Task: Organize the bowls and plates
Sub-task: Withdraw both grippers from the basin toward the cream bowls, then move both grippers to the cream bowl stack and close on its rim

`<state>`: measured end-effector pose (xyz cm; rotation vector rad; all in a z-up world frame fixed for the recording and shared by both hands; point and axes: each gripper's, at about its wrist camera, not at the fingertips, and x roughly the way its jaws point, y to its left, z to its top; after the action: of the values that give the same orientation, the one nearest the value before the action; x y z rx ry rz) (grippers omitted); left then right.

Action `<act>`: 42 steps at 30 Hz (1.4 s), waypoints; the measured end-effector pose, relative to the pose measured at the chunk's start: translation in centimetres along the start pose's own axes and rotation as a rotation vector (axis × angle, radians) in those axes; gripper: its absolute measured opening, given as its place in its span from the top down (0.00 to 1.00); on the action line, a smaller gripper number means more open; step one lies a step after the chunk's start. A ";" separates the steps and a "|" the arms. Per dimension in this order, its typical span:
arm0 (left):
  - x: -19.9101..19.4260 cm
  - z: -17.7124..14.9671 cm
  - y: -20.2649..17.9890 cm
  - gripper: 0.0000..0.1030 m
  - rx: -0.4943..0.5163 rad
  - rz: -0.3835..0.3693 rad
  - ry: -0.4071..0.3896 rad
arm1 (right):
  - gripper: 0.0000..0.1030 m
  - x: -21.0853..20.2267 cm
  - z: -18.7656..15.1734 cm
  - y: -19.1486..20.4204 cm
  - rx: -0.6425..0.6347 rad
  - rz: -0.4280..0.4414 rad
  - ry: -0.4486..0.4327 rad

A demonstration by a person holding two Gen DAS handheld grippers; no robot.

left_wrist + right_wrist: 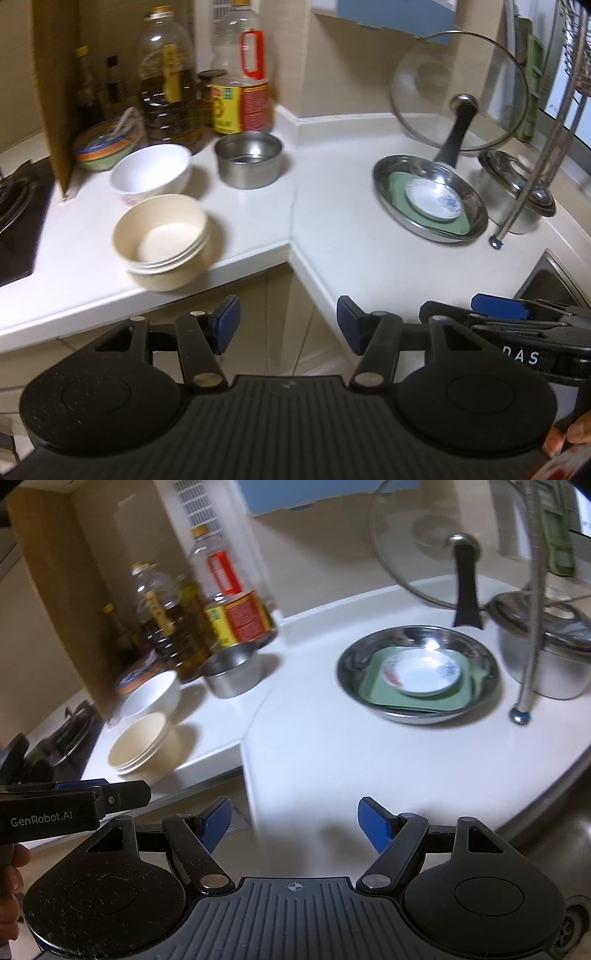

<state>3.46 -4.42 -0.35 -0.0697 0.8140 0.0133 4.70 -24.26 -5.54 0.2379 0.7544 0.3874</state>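
Shallow steel basin (476, 221) on the white counter (351, 258) holds a green square plate (397, 192) with a small white saucer (432, 199) on top. Across the counter seam: stacked cream bowls (162, 240) at the front edge, glossy white bowl (151, 173) behind, empty steel pot (248, 160) beside. Glass lid (458, 92) leans on the wall. Left gripper (288, 325) and right gripper (293, 825) both spread, nothing between the jaws, at the counter's front edge; bare counter ahead.

"GenRobot.AI" on left gripper (110, 794)
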 end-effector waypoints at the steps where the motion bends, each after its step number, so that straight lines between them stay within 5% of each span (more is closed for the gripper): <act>1: -0.2 -0.1 0.4 0.46 -0.006 0.007 -0.002 | 0.27 0.2 0.1 0.4 -0.006 0.008 0.003; 23: -0.2 -0.4 11.1 0.46 -0.144 0.108 0.023 | 0.27 7.2 1.4 9.3 -0.133 0.125 0.090; 42: 3.1 1.8 14.9 0.46 -0.186 0.110 0.037 | 0.27 11.4 3.3 12.0 -0.176 0.119 0.112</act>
<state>6.30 10.57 -2.19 -0.2014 0.8518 0.1923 11.54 -8.88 -6.09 0.0967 0.8132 0.5808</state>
